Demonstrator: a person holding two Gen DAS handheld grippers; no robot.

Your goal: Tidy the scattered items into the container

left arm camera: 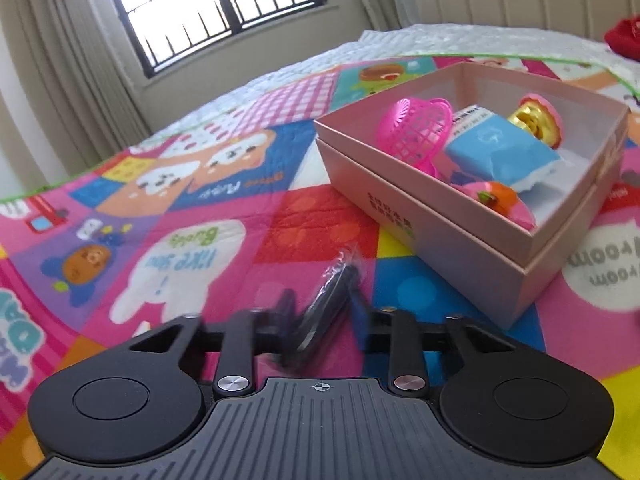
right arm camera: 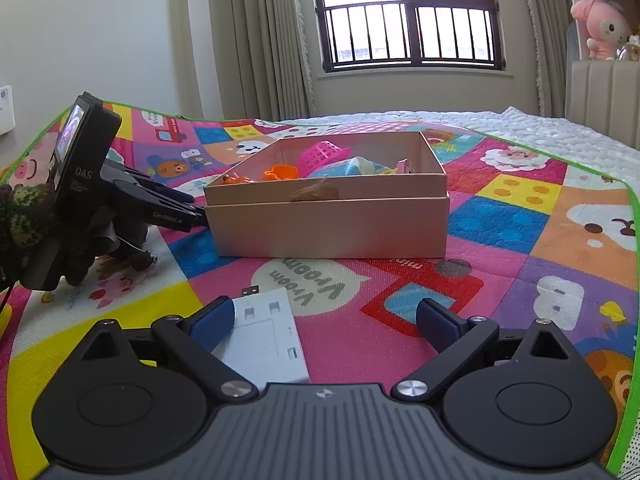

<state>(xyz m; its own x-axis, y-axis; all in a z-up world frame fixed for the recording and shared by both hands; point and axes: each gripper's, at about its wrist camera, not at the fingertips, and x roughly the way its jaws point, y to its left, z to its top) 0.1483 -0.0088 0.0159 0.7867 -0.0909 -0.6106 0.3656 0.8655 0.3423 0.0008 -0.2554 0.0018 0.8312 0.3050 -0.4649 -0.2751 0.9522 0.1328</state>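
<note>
A pink cardboard box (left arm camera: 404, 200) sits on a colourful play mat; it also shows in the right wrist view (right arm camera: 328, 224). It holds a pink toy basket (left arm camera: 412, 132), a blue and white packet (left arm camera: 500, 148), a gold and pink toy (left arm camera: 536, 120) and an orange and pink toy (left arm camera: 500, 200). My left gripper (left arm camera: 320, 316) is shut on a small black item in a clear plastic bag (left arm camera: 328, 300), left of the box. My right gripper (right arm camera: 324, 320) is open above the mat. A white USB device (right arm camera: 268, 328) lies under its left finger (right arm camera: 212, 322).
The play mat (right arm camera: 500, 220) covers a bed with a white quilt (right arm camera: 560, 132) behind. A window and curtains stand beyond. A pink plush toy (right arm camera: 600, 28) sits at the far right. A red item (left arm camera: 624, 36) lies on the quilt. The left gripper and gloved hand (right arm camera: 80, 208) show left of the box.
</note>
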